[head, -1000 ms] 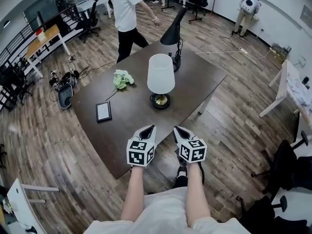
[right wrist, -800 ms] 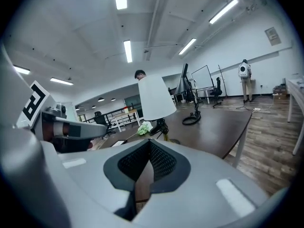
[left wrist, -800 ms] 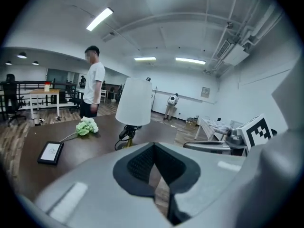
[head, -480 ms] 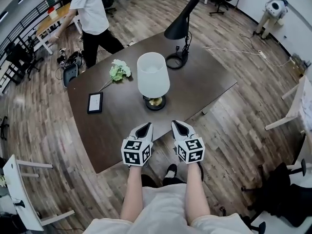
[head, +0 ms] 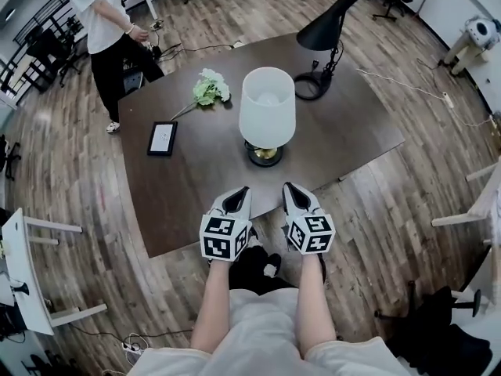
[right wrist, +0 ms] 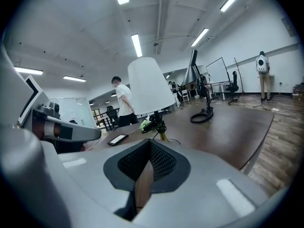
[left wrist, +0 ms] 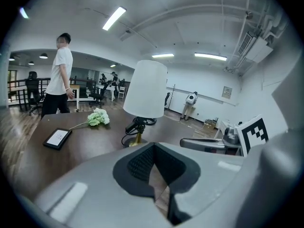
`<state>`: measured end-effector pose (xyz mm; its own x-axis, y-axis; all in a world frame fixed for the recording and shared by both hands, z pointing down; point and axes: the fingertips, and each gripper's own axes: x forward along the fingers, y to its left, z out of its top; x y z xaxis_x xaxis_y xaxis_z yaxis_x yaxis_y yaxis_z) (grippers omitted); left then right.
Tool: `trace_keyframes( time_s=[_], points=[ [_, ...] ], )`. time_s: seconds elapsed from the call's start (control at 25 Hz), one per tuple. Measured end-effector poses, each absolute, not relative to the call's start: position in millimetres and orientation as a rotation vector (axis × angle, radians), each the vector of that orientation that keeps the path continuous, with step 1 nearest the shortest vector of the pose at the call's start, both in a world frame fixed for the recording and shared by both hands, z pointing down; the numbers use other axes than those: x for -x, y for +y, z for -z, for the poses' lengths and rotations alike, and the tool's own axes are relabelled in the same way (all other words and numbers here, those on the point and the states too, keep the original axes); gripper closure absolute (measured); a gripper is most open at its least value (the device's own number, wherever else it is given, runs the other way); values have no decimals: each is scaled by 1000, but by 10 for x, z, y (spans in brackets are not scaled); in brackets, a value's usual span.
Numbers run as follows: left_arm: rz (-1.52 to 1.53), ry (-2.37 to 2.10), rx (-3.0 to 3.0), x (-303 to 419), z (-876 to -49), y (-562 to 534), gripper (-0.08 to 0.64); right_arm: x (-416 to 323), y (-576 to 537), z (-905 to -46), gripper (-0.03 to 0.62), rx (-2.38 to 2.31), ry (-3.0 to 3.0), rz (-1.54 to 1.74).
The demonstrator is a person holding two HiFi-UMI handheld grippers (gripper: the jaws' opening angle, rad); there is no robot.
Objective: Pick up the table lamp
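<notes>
Table lamp [head: 267, 106]: white tapered shade, brass stem, dark round base; upright on table [head: 188, 194].
Left gripper [head: 237, 200]: jaws together, empty.
Right gripper [head: 292, 195]: same.

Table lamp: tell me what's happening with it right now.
Nothing has hold of it yet. The table lamp stands upright on the dark table, white shade over a brass base. A person holds the left hand-held gripper and the right hand-held gripper side by side at the table's near edge, short of the lamp and pointed toward it, jaws together and empty. Flowers, a tablet and a black desk lamp also sit on the table.
</notes>
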<state>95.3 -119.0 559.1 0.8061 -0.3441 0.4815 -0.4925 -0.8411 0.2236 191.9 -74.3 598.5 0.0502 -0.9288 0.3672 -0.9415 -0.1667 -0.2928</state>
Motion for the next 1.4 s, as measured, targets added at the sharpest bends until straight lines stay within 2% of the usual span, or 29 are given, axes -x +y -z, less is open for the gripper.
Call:
trace_keyframes(
  time_s=[0.56,0.76,0.84,1.04,1.2,1.4],
  points=[
    [-625,-595,-2603,-1234,-5870,-1904,557,-2319,-1613,-6379,562,-2229,-1843,-681],
    [-669,-553,-2563,-1271,-6151,-2062,557,-2367,-1893,-6620,501,-2162,-1832,-616],
    [-667,-560,-2543,-1283,-6225,-2178,557,-2366,-1994,-6740,434,-2127,-1841,-628],
    [-663,-578,-2529,-1258,-6323,-2424,557,-2414,-2283,-6972,347,-2074,-1827,-614],
    [-670,-615,-2513,-1159,-6355,-2561,557,-2417,-2509,-7028,342,-2052,-1832,-549],
    [-676,-667,-2496,-1019,-6375,-2653,557,-2409,-2673,-7069,410,-2034,-1850,-465]
  ],
)
